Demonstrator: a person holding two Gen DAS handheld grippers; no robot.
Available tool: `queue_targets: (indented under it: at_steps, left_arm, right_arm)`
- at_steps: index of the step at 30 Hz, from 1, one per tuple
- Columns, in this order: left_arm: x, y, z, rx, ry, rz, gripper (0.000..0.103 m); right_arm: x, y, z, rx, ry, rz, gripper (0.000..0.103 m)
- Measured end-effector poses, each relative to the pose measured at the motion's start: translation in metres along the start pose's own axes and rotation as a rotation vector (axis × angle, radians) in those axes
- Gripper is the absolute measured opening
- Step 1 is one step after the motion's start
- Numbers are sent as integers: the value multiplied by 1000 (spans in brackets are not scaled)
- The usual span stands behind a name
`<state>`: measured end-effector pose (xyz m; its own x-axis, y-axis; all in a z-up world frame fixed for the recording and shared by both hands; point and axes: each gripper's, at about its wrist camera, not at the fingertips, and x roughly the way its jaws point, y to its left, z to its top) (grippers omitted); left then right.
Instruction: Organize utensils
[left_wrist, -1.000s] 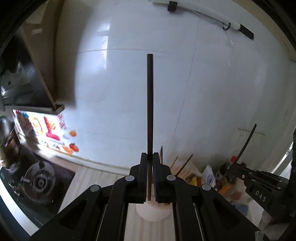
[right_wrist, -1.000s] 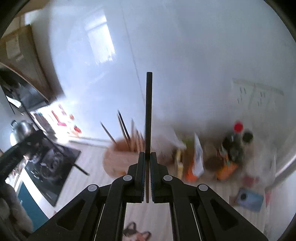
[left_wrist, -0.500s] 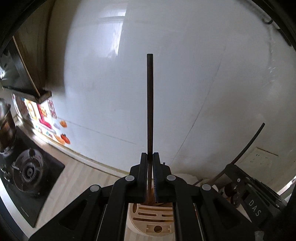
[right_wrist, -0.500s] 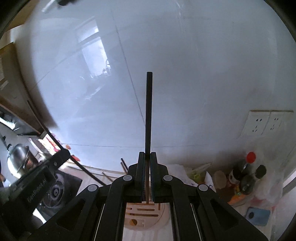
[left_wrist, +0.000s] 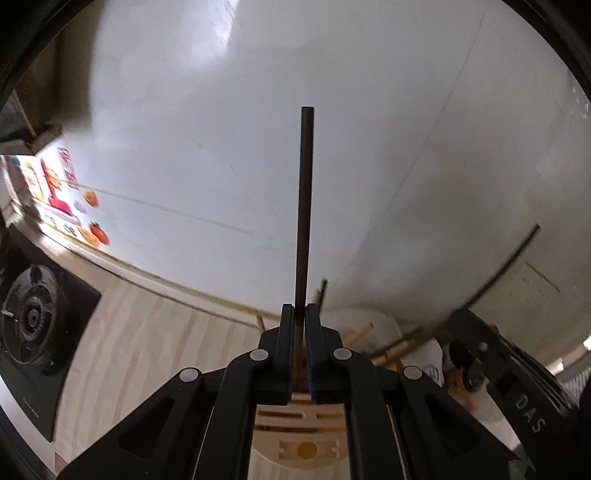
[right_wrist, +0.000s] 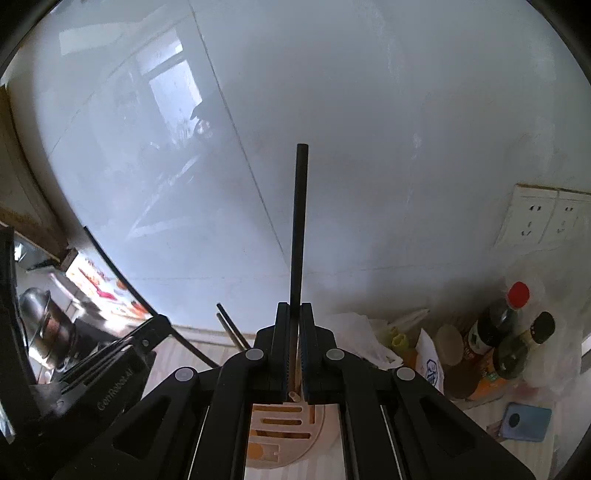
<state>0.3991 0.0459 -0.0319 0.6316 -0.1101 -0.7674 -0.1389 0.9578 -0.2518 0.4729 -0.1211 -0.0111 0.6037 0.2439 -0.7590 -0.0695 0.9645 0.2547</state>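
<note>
- Holding a dark chopstick (left_wrist: 304, 206) upright, the left claw (left_wrist: 300, 314) is clamped on its lower part, right above the slotted holder (left_wrist: 299, 424) on the worktop (left_wrist: 147, 332).
- Gripping a second chopstick (right_wrist: 298, 229) the same way, the right claw (right_wrist: 294, 310) hangs over that holder (right_wrist: 284, 424), bottles (right_wrist: 498, 332) well off to its right.
- Judged step: loading both sticks into the holder; next, each tip needs lining up with a slot, then a straight push down and release.
- Compared with a second ago, both claws have swung over the holder, which now sits directly beneath them.
</note>
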Motion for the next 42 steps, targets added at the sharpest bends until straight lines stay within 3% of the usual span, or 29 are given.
queue_targets:
  at_steps: [4, 6, 7, 8, 10, 11, 12, 16, 18, 20, 23, 33, 42]
  left_arm:
    - [-8, -1, -3, 9, 47, -6, 8]
    - [-21, -2, -5, 37, 19, 20, 12]
    - [-29, -3, -7, 53, 1, 43, 23]
    - [-37, -2, -8, 65, -15, 64, 44]
    - [-46, 3, -11, 73, -44, 99, 77]
    - [-52, 7, -15, 73, -66, 114, 83]
    - [-57, 13, -19, 75, -82, 130, 84]
    - [-63, 27, -37, 99, -92, 207, 103]
    - [-63, 30, -47, 127, -97, 233, 103]
    - [-62, 32, -57, 147, -86, 248, 103]
    - [-63, 34, -65, 155, -71, 237, 103]
    - [-93, 32, -82, 233, -103, 214, 103]
    - [-159, 31, -107, 240, -177, 198, 103]
  right_arm:
    - [13, -3, 0, 4, 76, 36, 7]
    - [12, -5, -1, 6, 88, 55, 19]
    - [10, -7, -3, 7, 88, 65, 36]
    - [6, -7, -4, 6, 83, 67, 44]
    - [-2, -10, -8, 1, 70, 56, 44]
    - [-8, -10, -11, -1, 62, 51, 45]
    - [-13, -11, -15, -2, 54, 39, 45]
    - [-30, -11, -34, -25, 26, -51, 60]
    - [-35, -7, -48, -59, 12, -124, 69]
    - [-34, -4, -61, -75, 16, -181, 88]
    - [-32, 2, -78, -79, 39, -226, 99]
    - [-70, 16, -115, -66, -34, -327, 103]
    - [-144, 23, -137, -48, -134, -347, 103]
